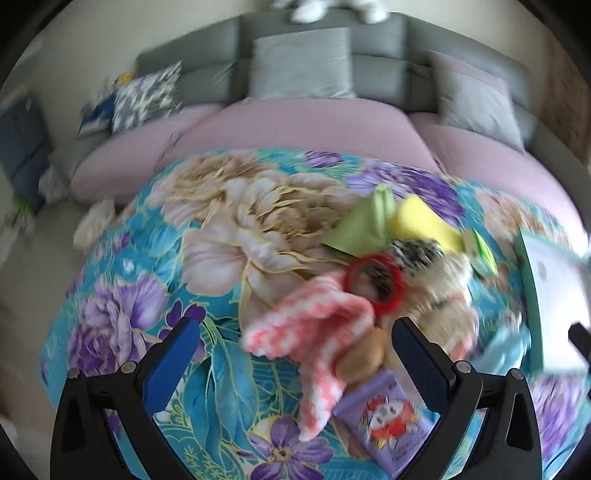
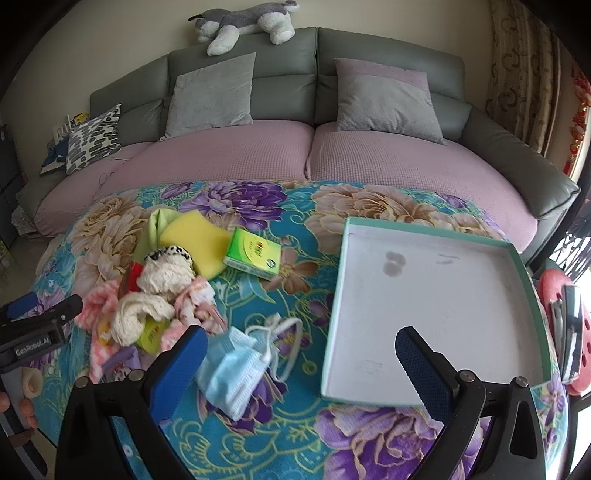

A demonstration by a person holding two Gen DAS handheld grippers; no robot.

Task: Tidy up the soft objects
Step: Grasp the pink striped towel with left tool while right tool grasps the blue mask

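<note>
Left wrist view, blurred: left gripper (image 1: 293, 354) has fingers spread, holding nothing, hovering over the near end of a pile on the floral blanket (image 1: 155, 306). Between the fingers: one pink-and-white knit cloth (image 1: 314, 332). Just beyond it one red ring (image 1: 373, 282), one green cloth (image 1: 364, 225), one yellow sponge (image 1: 424, 221). Near right: one purple packet (image 1: 384, 417) with a cartoon figure; its writing is too blurred to read. Tray (image 1: 532, 295) at the right edge.

Right wrist view, sharp: right gripper (image 2: 301, 354) fingers spread, empty. One blue face mask (image 2: 232, 369) lies crumpled between them, nearer the left finger, loops trailing right. One white tray (image 2: 443, 295) with a teal rim sits right of the mask; the right finger overlaps its near edge. Far left: pile of cloths (image 2: 155, 295), sponge, one green box (image 2: 253, 256) with unreadable print. The left gripper's body at the left edge reads "GenRobot.AI". Sofa (image 2: 280, 155) behind: three cushions, one plush dog (image 2: 243, 22) on top.
</note>
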